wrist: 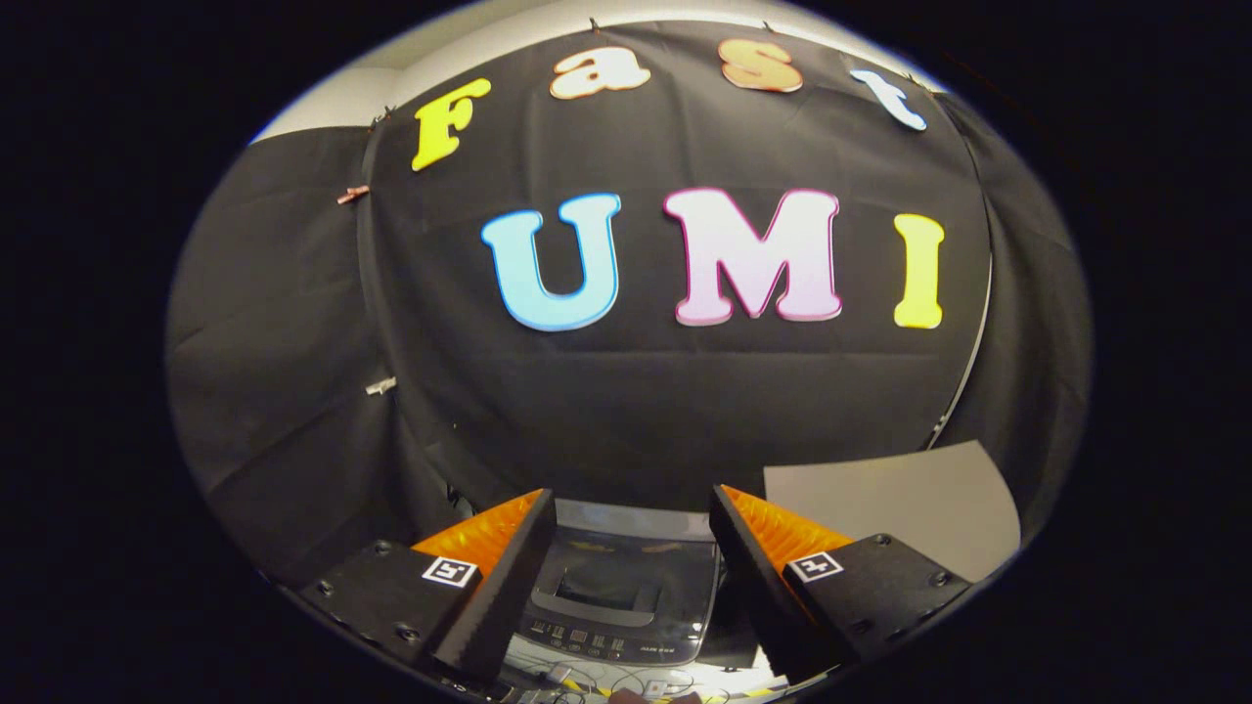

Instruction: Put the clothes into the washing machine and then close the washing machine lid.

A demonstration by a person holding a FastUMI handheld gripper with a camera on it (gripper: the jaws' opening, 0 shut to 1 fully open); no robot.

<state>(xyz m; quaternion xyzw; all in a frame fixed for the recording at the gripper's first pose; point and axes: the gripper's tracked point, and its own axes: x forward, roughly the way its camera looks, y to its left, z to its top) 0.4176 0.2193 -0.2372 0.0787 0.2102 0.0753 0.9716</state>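
Note:
My gripper [634,508] is held high and open, with nothing between its two fingers [509,577]. Below and just beyond them stands the washing machine [618,587], seen from above. Its dark, glossy lid with a handle recess looks closed, and a row of control buttons runs along its near edge. No clothes can be made out.
A grey board [910,499] stands to the right of the machine, beyond the right finger. Thin cables [597,680] lie on the light surface in front of the machine. The black cloth wall rises close behind it.

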